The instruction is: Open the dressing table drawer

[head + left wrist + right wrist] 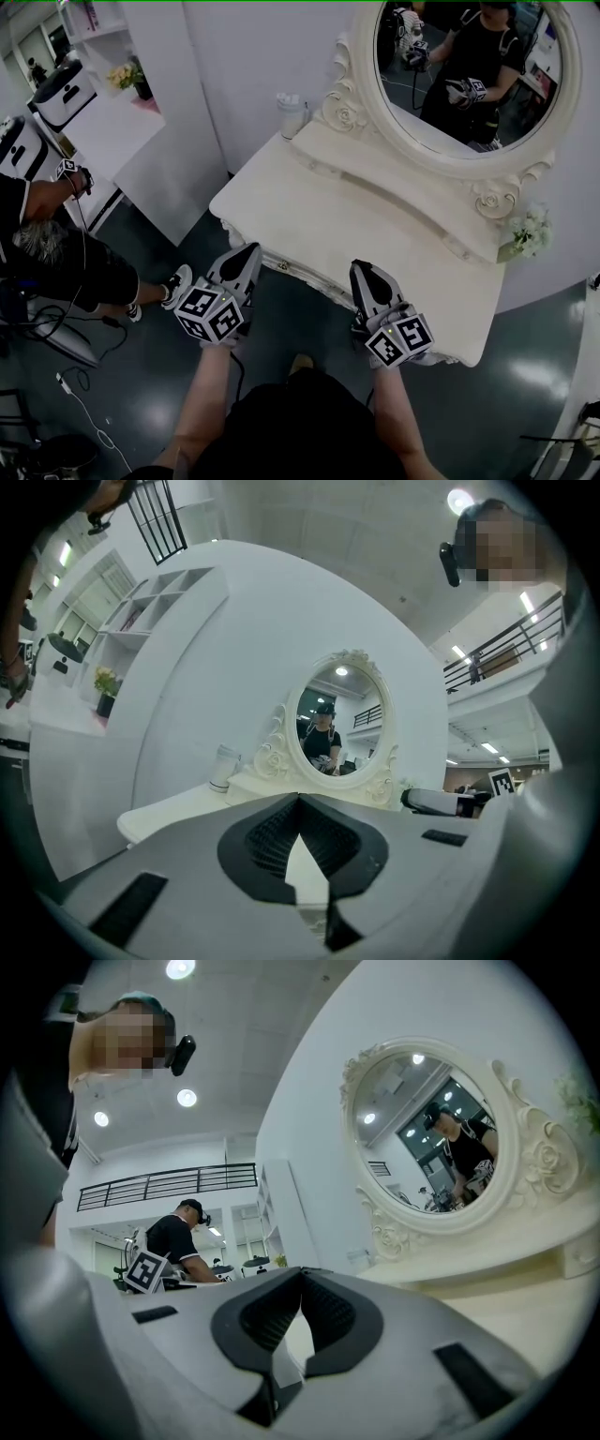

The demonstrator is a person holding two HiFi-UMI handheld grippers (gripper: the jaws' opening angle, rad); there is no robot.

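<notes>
Dressing table (375,234) with oval mirror (469,66) at centre and upper right, its drawer (305,274) shut under the front edge, left gripper (249,249) and right gripper (362,268) just before it, both jaws clenched, empty.

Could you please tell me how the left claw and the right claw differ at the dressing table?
The left claw is by the table's left front corner; the right claw is near the middle of its front edge. The left claw slants rightward in the head view, the right claw leftward, so their tips converge. Both are shut, empty and aimed at the table.
</notes>
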